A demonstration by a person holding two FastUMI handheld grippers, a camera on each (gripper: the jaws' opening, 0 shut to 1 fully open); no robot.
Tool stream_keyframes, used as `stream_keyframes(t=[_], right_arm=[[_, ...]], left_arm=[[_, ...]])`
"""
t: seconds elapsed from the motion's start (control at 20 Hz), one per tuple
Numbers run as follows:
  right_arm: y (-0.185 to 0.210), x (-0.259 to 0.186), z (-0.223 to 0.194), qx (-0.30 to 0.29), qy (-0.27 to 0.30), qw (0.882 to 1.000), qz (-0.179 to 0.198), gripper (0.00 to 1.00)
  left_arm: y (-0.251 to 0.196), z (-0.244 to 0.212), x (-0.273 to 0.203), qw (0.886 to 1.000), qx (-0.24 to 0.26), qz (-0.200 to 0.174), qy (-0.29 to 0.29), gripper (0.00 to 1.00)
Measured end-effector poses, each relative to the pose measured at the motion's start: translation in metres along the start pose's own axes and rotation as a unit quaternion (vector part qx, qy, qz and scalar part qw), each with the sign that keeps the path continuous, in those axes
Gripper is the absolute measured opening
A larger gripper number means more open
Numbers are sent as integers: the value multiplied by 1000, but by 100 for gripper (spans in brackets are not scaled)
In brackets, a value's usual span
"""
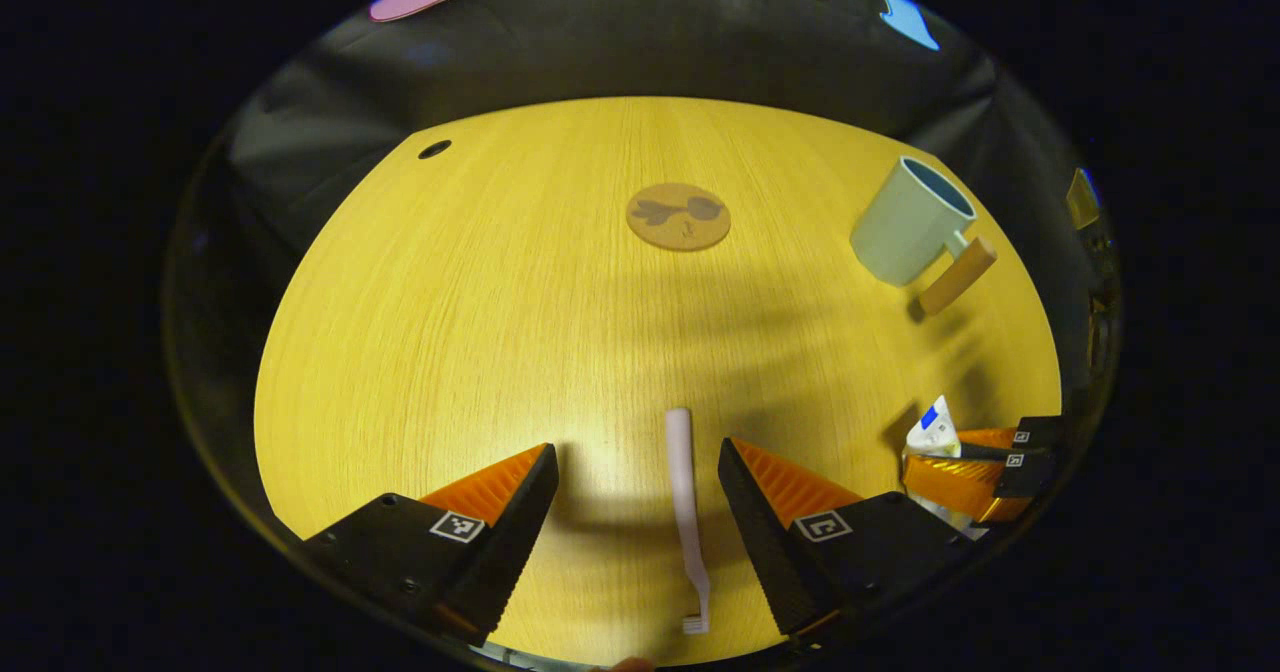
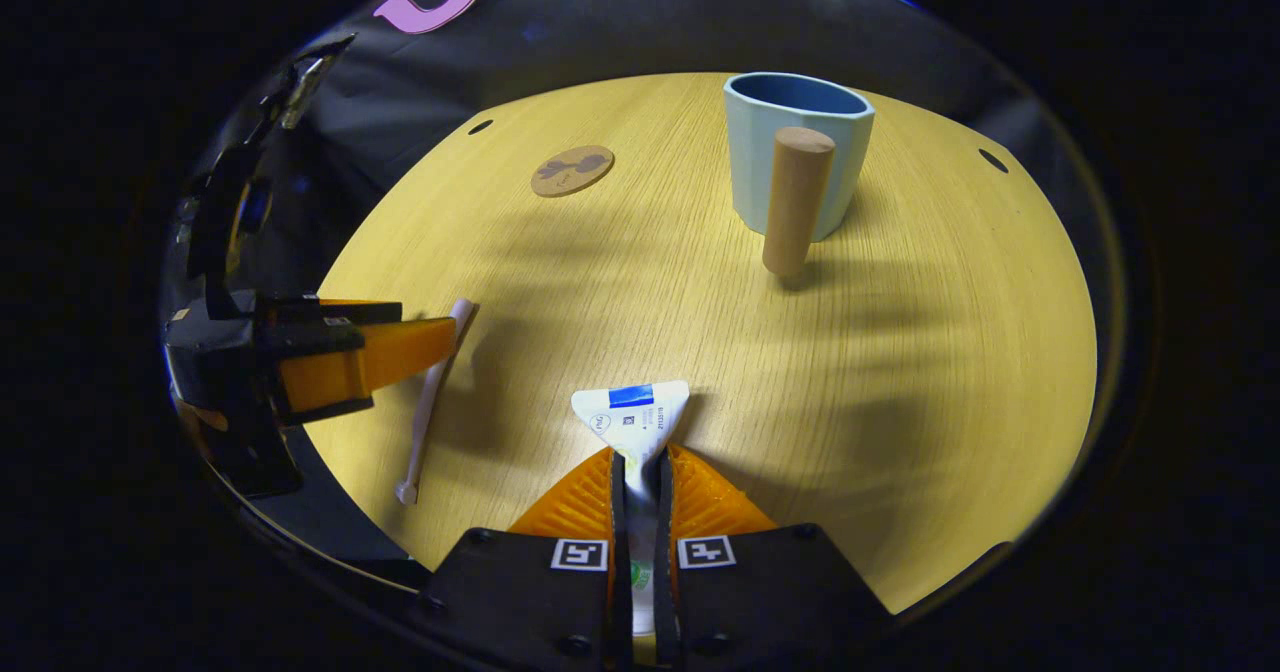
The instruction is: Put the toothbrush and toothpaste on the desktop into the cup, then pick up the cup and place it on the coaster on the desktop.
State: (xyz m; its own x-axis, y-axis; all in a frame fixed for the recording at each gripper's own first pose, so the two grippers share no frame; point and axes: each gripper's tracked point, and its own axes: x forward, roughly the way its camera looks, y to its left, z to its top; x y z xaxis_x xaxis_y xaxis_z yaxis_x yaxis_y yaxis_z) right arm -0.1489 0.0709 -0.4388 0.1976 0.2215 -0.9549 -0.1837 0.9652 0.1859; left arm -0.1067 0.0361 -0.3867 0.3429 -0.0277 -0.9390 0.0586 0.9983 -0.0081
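**Right gripper clamps toothpaste as left straddles toothbrush**

The right gripper [image 2: 638, 472] holds its jaws clenched on the toothpaste [image 2: 633, 414] near the surface [image 2: 900, 372] edge. The left gripper [image 1: 638, 477], jaws released, hangs low around the toothbrush [image 1: 685, 502]. Cup [image 2: 797, 152] and coaster [image 2: 572, 170] stand far off, well apart.

the desk [image 1: 480, 292] is pale yellow wood with a fine straight grain, lit brightest low in the frame of the left gripper view and crossed by soft broad shadows through the middle. a small dark hole [image 1: 434, 149] sits near its upper left edge in that view; in the right gripper view one hole [image 2: 480, 126] lies at the upper left edge and another hole [image 2: 993, 160] at the upper right. behind the desk hangs the black cloth [image 2: 600, 22], creased.
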Motion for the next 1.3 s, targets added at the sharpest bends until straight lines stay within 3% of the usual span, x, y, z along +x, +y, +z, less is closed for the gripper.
stream_keyframes(t=[0.5, 0.75, 0.85, 0.9, 1.0, 1.3], right_arm=[[-1, 1, 1, 3, 4, 1000, 3, 11], [-1, 1, 1, 4, 5, 1000, 6, 11], [-1, 1, 2, 4, 5, 1000, 8, 11], [-1, 1, 1, 4, 5, 1000, 8, 11], [-1, 1, 1, 1, 5, 1000, 7, 11], [-1, 1, 3, -17, 1, 1000, 1, 11]], left_arm=[[-2, -10, 5, 998, 6, -1, 58, 94], [-9, -9, 4, 996, 21, -12, 81, 65], [-14, -7, 5, 997, 17, -14, 77, 37], [-16, -7, 4, 997, 13, -16, 75, 19], [-17, -8, 5, 997, 11, -14, 74, 6], [-19, -5, 4, 997, 16, -23, 65, 0]])
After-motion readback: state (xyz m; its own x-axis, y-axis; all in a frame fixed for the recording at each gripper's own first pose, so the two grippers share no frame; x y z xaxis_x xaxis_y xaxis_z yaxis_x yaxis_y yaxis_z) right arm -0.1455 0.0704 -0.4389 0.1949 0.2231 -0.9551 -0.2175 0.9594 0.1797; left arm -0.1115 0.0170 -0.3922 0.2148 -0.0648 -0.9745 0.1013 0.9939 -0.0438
